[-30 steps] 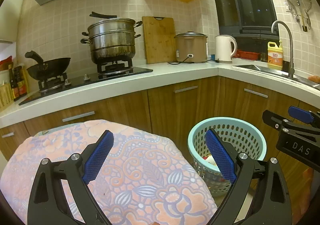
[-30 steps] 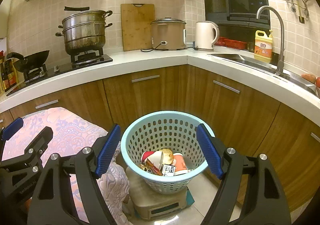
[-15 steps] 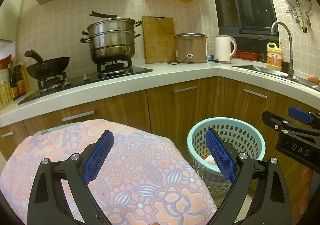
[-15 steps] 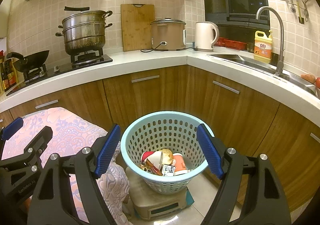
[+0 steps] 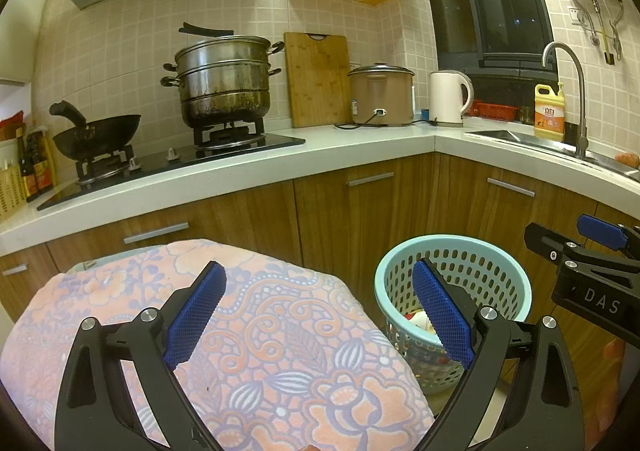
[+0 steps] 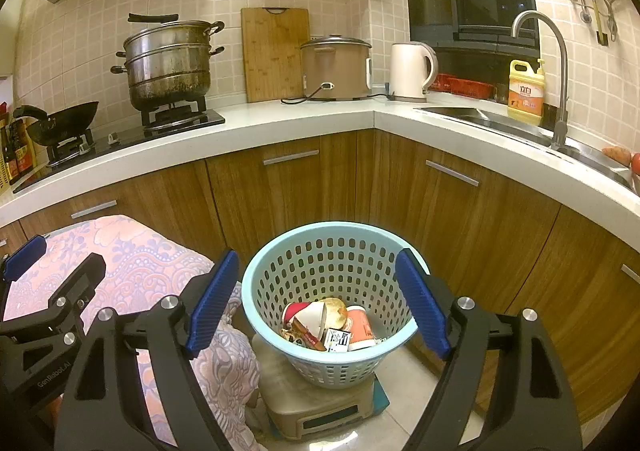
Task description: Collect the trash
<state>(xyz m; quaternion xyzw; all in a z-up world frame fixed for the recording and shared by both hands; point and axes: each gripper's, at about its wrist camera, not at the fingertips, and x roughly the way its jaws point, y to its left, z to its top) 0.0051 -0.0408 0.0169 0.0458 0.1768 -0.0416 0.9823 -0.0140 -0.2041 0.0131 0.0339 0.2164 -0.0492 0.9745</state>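
The light-blue perforated basket (image 6: 328, 291) stands on a beige scale-like box (image 6: 320, 407) on the tiled floor, in the corner where the 2 runs of wooden cabinets (image 6: 288, 187) meet. Inside the basket lies the trash (image 6: 332, 325): a white and red cup on its side, an orange paper cup, a round brownish piece and a small printed carton, all piled at the bottom.

The right gripper (image 6: 316, 299) hangs above and in front of the basket, tilted down toward it; its 2 blue-padded jaws stand wide apart, one to each side of the basket's rim, with nothing between the pads. The left gripper (image 5: 318, 313) is to the left of the basket, over a pink floral cloth (image 5: 240, 331) that covers a rounded surface just beside the basket. Its jaws are also spread wide and hold nothing; in its view the right-hand pad overlaps the basket's near rim.

Behind the basket, on the white countertop (image 6: 280, 127), a stacked steel steamer pot (image 6: 170, 63) sits on the gas hob, with a wooden cutting board (image 6: 276, 53), a rice cooker (image 6: 336, 67) and a white kettle (image 6: 410, 71) to its right
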